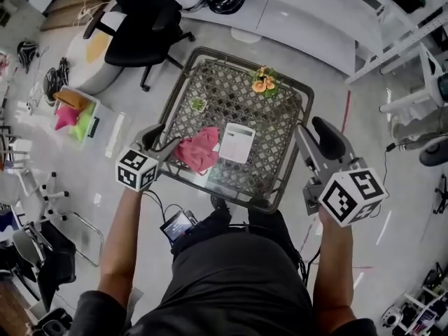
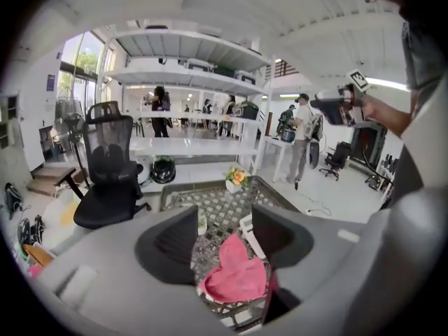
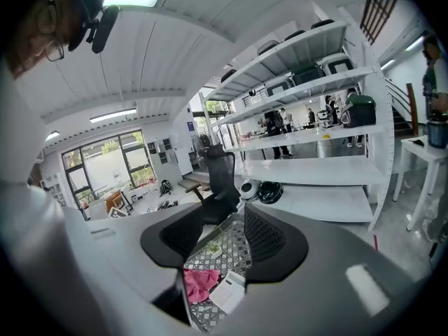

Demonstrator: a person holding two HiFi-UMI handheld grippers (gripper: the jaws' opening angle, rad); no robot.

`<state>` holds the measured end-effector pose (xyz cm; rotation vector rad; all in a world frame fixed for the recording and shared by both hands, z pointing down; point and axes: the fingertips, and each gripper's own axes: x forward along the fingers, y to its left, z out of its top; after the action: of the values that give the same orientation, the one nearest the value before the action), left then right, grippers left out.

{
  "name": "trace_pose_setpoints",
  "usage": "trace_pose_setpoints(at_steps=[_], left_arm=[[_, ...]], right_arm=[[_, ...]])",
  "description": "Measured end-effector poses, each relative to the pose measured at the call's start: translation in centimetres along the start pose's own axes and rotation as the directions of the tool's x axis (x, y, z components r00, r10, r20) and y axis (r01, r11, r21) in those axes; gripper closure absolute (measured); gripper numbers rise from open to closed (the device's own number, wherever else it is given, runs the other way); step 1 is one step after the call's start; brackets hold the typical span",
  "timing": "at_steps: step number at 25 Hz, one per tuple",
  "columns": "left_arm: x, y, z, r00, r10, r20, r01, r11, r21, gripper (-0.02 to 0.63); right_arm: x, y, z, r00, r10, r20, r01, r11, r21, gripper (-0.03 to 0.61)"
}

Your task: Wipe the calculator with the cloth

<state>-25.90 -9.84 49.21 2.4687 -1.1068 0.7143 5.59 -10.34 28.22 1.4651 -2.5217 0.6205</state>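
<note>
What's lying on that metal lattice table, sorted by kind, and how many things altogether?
Crumpled pink cloth: 1
Flat white calculator: 1
Potted plants: 2 (orange-flowered plant, small green plant)
Total: 4

From here I see the left gripper (image 1: 159,137) and right gripper (image 1: 316,137) as light grey shells with black ribbed pads. Each carries a white marker cube (image 1: 352,196) printed with black squares. The person wears dark grey clothing (image 1: 234,278) with short sleeves (image 1: 89,312) and black shoes (image 1: 221,203). A thin black cable (image 1: 155,200) runs to a small lit screen (image 1: 178,225) at the waist.
</note>
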Motion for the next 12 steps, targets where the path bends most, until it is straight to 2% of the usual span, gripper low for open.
trace_pose_setpoints(at_steps=[3,5,8,12], left_arm=[[-3.8,0.9,3.6,0.992,0.071,0.101,-0.074,0.997,0.026,0.351],[-6.5,1.4,5.7,0.980,0.111,0.166,-0.117,0.993,0.027,0.345],[-10.1,2.0,8.9,0.947,0.175,0.268,-0.186,0.982,0.017,0.344],[-14.8,1.8,12.6,0.896,0.237,0.375,-0.269,0.963,0.034,0.344]], right_arm=[[-1.6,1.2,1.7,0.999,-0.010,0.050,0.011,1.000,-0.020,0.396],[-2.8,2.0,2.6,0.996,-0.017,0.088,0.020,0.999,-0.032,0.396],[-3.9,2.7,4.6,0.986,0.007,0.164,0.003,0.998,-0.057,0.397],[-6.2,4.2,7.5,0.958,0.057,0.280,-0.032,0.995,-0.094,0.396]])
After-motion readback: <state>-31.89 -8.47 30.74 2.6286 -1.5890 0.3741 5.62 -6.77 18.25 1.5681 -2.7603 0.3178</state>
